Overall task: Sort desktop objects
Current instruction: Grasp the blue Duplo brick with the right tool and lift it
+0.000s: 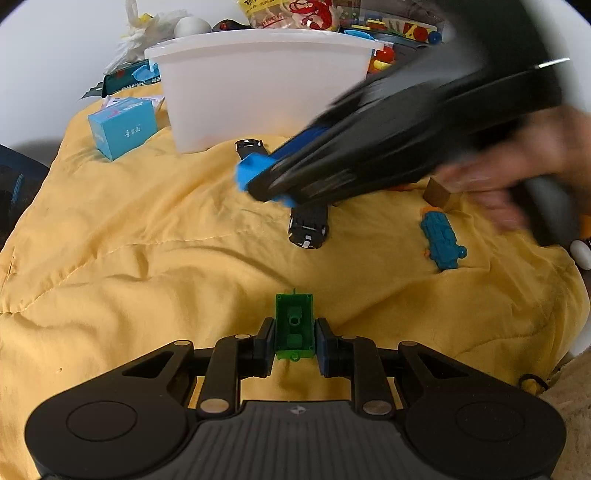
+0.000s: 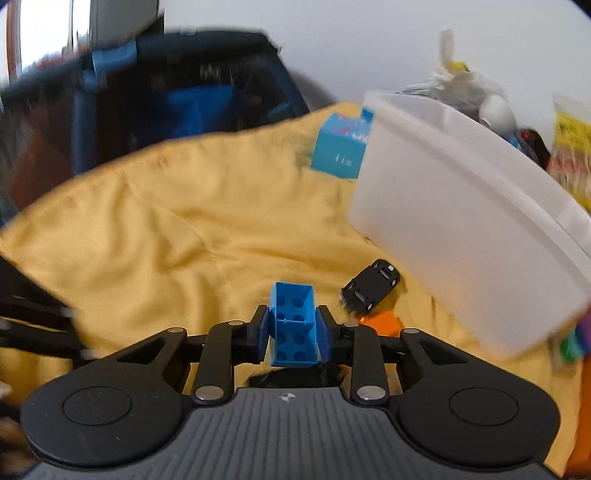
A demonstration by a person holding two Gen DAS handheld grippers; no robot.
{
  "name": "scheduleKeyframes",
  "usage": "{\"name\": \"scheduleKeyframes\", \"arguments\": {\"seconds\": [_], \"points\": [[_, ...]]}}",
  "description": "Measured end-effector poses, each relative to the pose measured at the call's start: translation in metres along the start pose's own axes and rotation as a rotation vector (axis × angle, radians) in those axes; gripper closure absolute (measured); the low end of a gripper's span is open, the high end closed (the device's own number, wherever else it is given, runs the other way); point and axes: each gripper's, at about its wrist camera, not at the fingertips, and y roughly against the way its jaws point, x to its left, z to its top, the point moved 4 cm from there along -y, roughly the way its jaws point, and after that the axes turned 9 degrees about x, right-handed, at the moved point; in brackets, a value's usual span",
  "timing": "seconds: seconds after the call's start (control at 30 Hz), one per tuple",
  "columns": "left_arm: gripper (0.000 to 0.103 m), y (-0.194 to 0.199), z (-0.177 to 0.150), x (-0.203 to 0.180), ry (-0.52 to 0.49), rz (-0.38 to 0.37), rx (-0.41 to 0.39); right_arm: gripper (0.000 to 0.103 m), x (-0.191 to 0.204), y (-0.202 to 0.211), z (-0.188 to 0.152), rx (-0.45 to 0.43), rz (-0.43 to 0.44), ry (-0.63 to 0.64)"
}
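Green brick (image 1: 294,326) and blue brick (image 2: 293,325) each clamped between fingers.

The place looks like a home, most likely a play or living corner, rather than a workplace. A rumpled yellow cloth (image 1: 147,236) covers the surface like a bedspread or throw, and scattered on it are small toys: a black toy car (image 1: 308,226), a teal toy vehicle (image 1: 441,240), a wooden block (image 1: 439,194) and a light blue carton (image 1: 123,127). Behind a white plastic tub (image 1: 258,92) sit snack bags (image 1: 295,14), crumpled plastic bags (image 1: 147,26) and more bright toys (image 1: 406,33) against a plain white wall, and a pale fluffy rug (image 1: 569,398) shows at the edge.
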Motion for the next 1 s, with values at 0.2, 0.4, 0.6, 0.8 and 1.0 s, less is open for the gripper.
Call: {"name": "scheduleKeyframes", "arguments": {"seconds": [0.2,0.4,0.6,0.8,1.0], "points": [[0.078,-0.004,0.003,0.003,0.005,-0.003,0.001,0.073,-0.017,0.018,-0.059,0.152,0.273,-0.287],[0.078,-0.006,0.007,0.000,-0.009,0.000,0.000,0.056,-0.016,0.019,-0.079,0.141,0.131,-0.238],[0.078,-0.007,0.008,-0.002,-0.007,0.003,0.002,0.061,0.007,0.044,-0.071,0.080,0.019,-0.018],[0.078,-0.007,0.008,-0.003,-0.004,0.004,0.002,0.066,0.019,0.024,-0.082,0.153,0.036,-0.028],[0.078,-0.006,0.006,-0.004,-0.008,0.008,0.001,0.070,0.020,0.022,-0.086,0.150,0.054,-0.011]]}}
